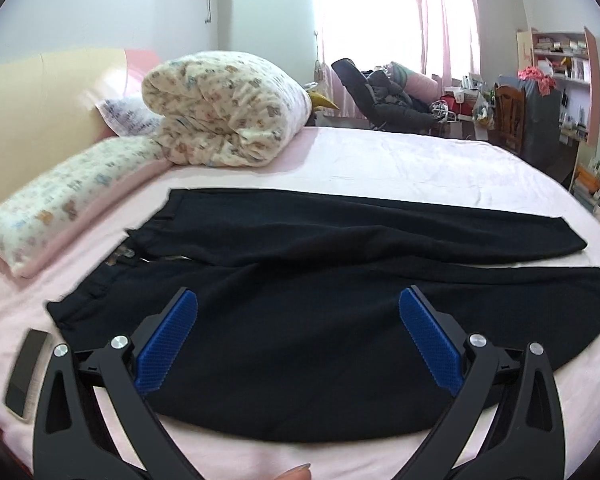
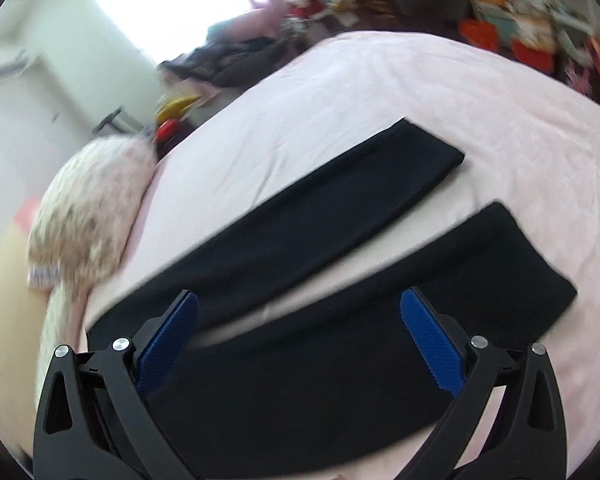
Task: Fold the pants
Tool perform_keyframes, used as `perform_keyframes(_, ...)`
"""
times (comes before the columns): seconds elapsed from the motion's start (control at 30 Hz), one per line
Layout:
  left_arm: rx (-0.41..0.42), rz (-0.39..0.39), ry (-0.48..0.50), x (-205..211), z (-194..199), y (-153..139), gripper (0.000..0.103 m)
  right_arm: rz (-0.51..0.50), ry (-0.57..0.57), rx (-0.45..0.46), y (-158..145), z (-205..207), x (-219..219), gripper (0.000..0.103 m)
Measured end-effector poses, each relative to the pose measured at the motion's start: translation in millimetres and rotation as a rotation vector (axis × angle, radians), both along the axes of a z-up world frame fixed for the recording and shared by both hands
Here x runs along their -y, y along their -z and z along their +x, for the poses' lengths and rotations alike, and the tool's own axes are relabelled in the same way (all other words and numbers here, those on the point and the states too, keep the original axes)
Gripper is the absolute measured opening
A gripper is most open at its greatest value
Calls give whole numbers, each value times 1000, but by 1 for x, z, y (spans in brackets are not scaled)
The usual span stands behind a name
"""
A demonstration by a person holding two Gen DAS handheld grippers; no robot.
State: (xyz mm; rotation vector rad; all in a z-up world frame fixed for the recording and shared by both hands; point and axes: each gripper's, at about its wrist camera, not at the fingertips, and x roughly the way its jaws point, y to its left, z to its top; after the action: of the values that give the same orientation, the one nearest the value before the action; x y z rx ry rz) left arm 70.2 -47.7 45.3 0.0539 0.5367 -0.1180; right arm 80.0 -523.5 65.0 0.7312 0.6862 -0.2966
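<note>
Here we have the black pants [image 1: 320, 320] lying flat on the pink bed [image 1: 400, 160], legs spread apart, presumably laid out so one leg can fold over the other. Our left gripper [image 1: 298, 334] hovers above the near leg by the waistband, jaws wide and empty; our right gripper [image 2: 300, 334] does likewise nearer the cuffs. Only the left view shows the waistband, a phone [image 1: 26, 376] beside it and the rolled quilt [image 1: 224, 108]; the blurred right view shows both cuffs whole.
</note>
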Motion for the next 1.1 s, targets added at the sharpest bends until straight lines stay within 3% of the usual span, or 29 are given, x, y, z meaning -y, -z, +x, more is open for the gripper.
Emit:
perform_keyframes(0.1, -28, 20, 13, 4, 7, 18, 101, 108, 42, -17, 5, 36, 32, 96)
perform_keyframes(0.27, 6, 105, 13, 8, 7, 34, 101, 223, 74, -58, 30, 100, 59, 67)
perform_keyframes(0.4, 2, 56, 35, -1, 11, 37, 101, 241, 59, -120, 50, 150, 67, 51)
perform_keyframes(0.67, -12, 23, 52, -7, 15, 43, 101, 106, 245, -281, 75, 213, 87, 50)
perform_keyframes(0.87, 38, 123, 98, 12, 2, 46, 101, 28, 367, -408, 91, 241, 89, 51)
perform_keyframes(1.0, 27, 145, 106, 16, 3, 49, 101, -55, 381, -448, 102, 250, 81, 51)
perform_keyframes(1.1, 6, 148, 101, 15, 5, 51, 101, -138, 366, -449, 104, 247, 71, 36)
